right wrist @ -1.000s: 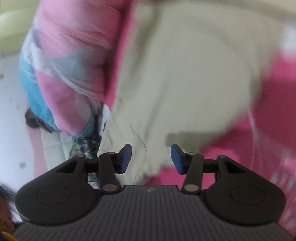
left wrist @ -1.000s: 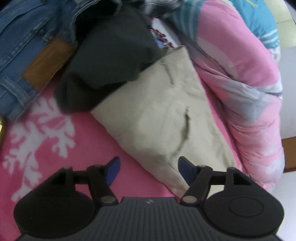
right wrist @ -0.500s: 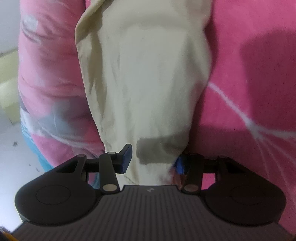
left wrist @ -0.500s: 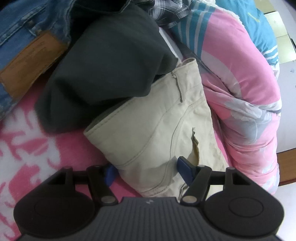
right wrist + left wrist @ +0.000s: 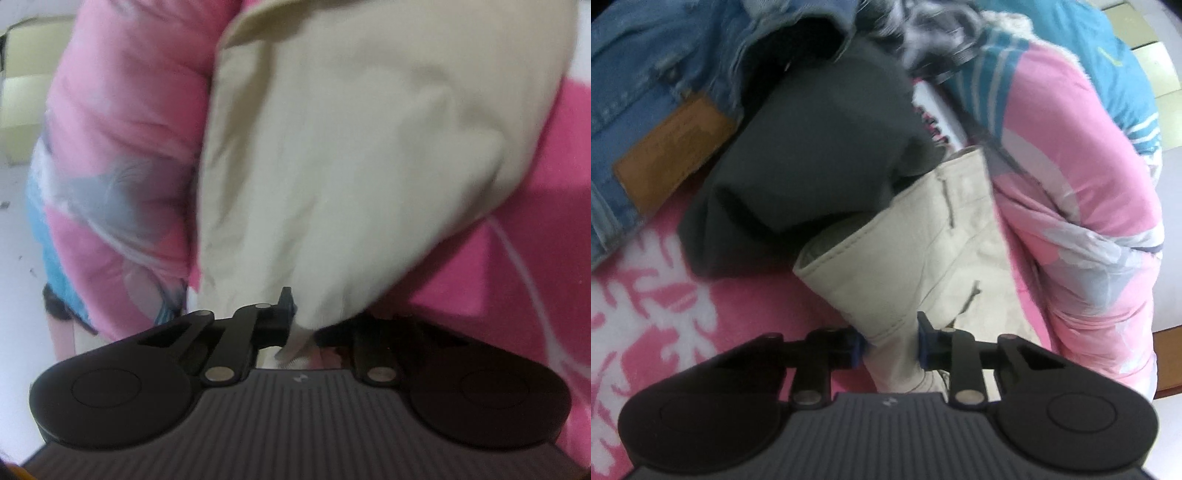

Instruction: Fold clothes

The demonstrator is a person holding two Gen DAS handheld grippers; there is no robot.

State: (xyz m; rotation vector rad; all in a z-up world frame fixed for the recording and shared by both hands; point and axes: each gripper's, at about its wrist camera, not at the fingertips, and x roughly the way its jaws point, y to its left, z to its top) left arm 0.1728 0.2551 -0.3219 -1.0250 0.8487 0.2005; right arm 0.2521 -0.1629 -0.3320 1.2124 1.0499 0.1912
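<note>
The beige trousers (image 5: pixel 923 258) are seen lying on the pink blanket (image 5: pixel 665 314), their far end tucked under a dark garment (image 5: pixel 812 155) beside the jeans (image 5: pixel 646 92), and the left gripper (image 5: pixel 891 341) is being closed on the near waistband edge, cloth pressed between its fingers. At the other end the right gripper (image 5: pixel 301 325) is being clamped on a thin pinch of the trousers (image 5: pixel 351 166). If they are lifted now, the dark garment could be dragged along, and that shallow right-hand pinch could be lost.
</note>
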